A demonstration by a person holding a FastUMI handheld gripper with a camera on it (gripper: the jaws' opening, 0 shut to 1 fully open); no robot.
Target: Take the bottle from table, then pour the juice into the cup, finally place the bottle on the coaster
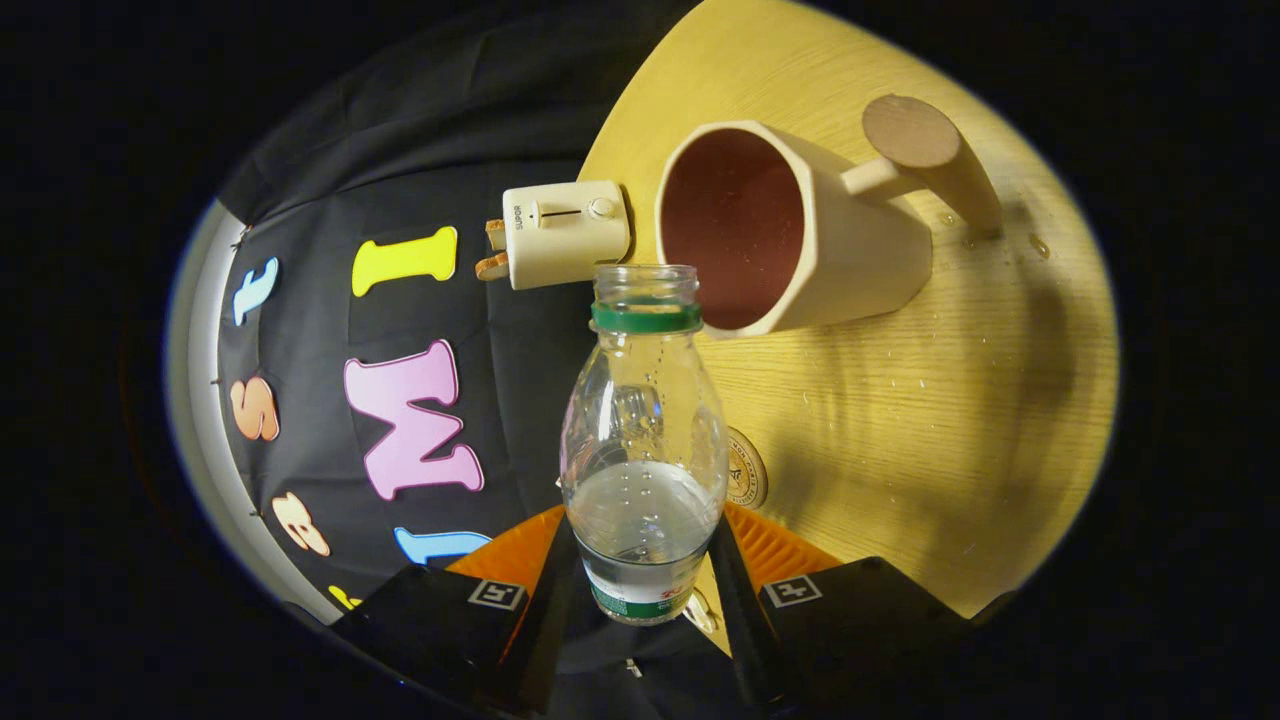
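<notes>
Wooden table [900, 420] tilted in your view, bottle [643, 440] clamped in your gripper [640, 570].

Your two fingers press on the uncapped bottle's lower body from both sides; clear liquid fills its lower part. Its open mouth sits just beside the cream cup [800, 230], whose dark inside looks empty. A round coaster [746, 470] peeks from behind the bottle; a toy toaster [565, 232] stands beyond.

Gripper [640, 570]: 2 fingers closed against either side of 1 clear plastic bottle [643, 440], low on its body near the label. Bottle: uncapped, green neck ring, clear liquid in its lower part, mouth pointing at the cup. Cup [800, 235]: cream outside, dark red inside, peg-like handle, just beyond the bottle mouth. Toaster [565, 232]: cream, beside the cup. Coaster [745, 470]: round, partly hidden behind the bottle. Table [950, 400]: light wood, scattered droplets.
</notes>
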